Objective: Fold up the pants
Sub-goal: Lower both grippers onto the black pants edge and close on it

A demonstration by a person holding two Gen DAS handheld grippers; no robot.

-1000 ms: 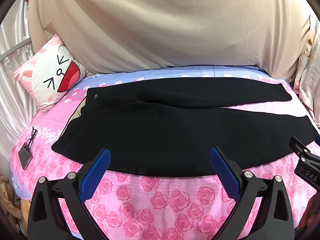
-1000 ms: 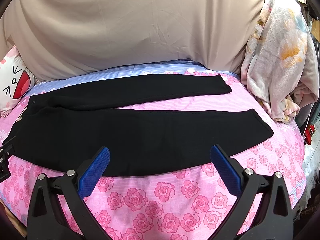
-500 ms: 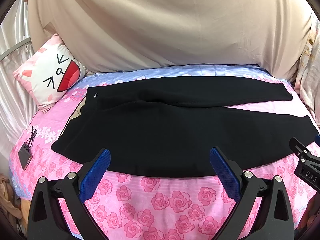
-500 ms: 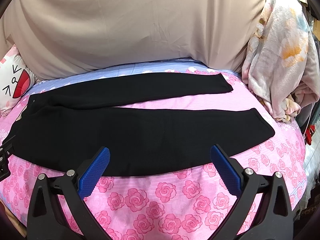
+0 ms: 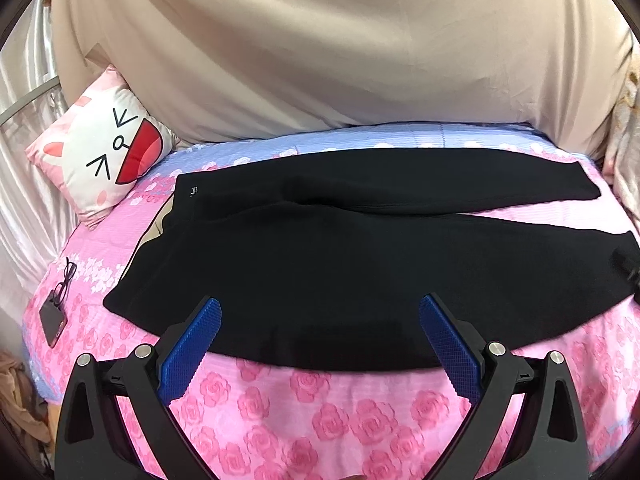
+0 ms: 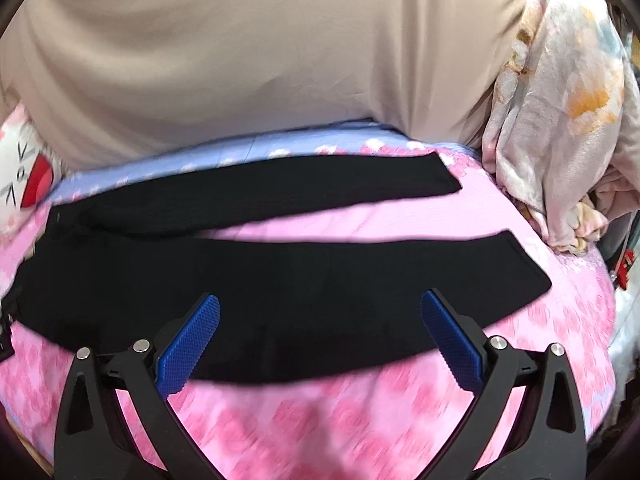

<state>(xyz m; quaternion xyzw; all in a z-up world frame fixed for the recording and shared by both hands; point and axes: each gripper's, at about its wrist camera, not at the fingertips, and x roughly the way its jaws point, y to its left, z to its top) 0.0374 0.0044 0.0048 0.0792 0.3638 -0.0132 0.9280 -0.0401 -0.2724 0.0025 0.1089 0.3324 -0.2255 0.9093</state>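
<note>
Black fabric pants lie flat, legs spread apart, on the bed's pink rose-print sheet, just ahead of both jaws; the left gripper and right gripper hover with blue-padded jaws wide, holding nothing

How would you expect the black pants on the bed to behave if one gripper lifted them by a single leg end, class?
The black pants lie flat and follow the bed's curve, so they are probably floppy and would drape and sag when lifted. The fabric looks thin, likely light. Both legs are spread long, so one open right gripper alone would probably leave the rest trailing.
</note>
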